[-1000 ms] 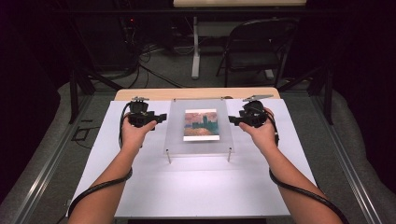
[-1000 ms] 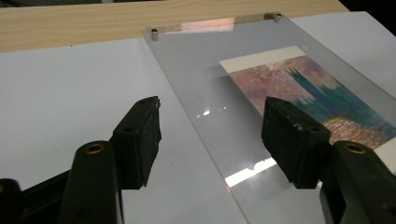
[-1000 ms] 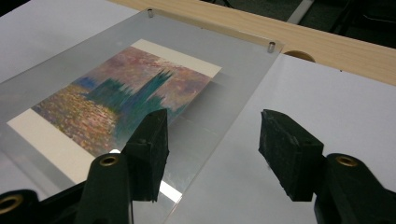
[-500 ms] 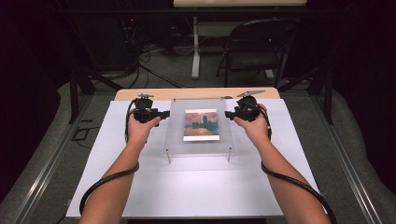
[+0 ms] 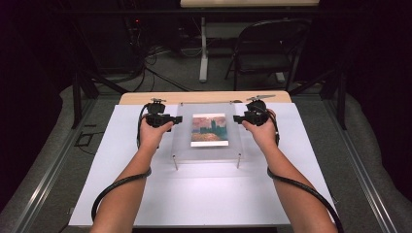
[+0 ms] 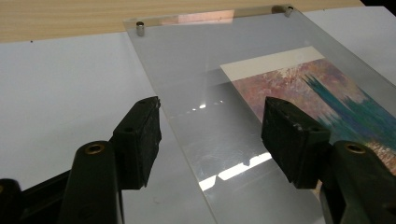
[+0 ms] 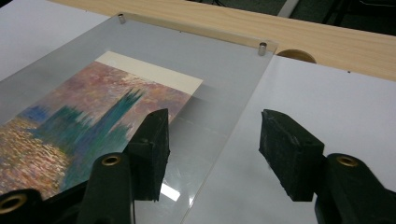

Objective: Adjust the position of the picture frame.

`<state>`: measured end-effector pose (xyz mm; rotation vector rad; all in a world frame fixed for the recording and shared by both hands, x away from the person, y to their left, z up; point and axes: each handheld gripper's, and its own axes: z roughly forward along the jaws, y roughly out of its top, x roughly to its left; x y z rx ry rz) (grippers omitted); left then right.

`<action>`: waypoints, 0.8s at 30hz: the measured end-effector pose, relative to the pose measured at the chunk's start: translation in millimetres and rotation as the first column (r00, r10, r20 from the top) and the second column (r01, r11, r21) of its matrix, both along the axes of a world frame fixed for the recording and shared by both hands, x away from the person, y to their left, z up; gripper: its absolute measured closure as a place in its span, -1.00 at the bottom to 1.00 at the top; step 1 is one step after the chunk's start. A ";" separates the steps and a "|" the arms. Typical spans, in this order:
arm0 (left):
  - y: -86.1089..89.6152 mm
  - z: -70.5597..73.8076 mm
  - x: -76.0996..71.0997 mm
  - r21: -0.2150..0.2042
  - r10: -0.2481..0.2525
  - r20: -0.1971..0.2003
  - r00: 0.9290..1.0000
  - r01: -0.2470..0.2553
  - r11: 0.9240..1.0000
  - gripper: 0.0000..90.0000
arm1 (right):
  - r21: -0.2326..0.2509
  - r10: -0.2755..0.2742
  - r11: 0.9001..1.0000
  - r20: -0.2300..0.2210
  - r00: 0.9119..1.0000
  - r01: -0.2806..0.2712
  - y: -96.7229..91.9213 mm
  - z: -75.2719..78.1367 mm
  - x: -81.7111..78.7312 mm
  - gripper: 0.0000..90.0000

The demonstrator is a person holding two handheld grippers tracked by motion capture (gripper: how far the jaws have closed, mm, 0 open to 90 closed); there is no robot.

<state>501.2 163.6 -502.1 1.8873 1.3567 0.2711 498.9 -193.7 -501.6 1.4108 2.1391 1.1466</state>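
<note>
White sheeting covers the table (image 5: 204, 194), with a strip of bare wood along its far edge, and dead centre on it sits the clear acrylic panel (image 5: 182, 141), raised off the sheet on small metal standoff pegs (image 5: 175, 162) at its corners. Under the panel lies the painted print (image 5: 209, 129), pinks and oranges around dark teal towers, sitting a touch toward the panel's far half.

Now to the panel's left edge: the left gripper (image 5: 176, 119) is right there, jaws spread wide and released, gripping nothing. From the left gripper view the panel's edge runs up between its two black pads (image 6: 140, 140), one pad over the white sheet, the other over the acrylic near the print's corner. Whether either pad touches the panel is hard to call.

Across on the panel's right edge, the right gripper (image 5: 238, 118) mirrors it, jaws parted and holding nothing, having just been opening again after a slight squeeze. Its own view has one pad (image 7: 152, 151) over the acrylic close to the print, the other over the sheet, with the panel's edge between them.

Beyond the panel, past the wooden strip, a folding chair (image 5: 265, 51) stands on the dark floor, with cables (image 5: 160, 73) trailing well to its left.
</note>
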 end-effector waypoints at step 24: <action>-8.1 -27.3 8.1 -0.049 0.008 -0.083 0.996 -0.012 0.999 -0.19 | 0.049 0.015 0.999 -0.101 0.995 -0.010 13.1 -21.9 10.6 -0.11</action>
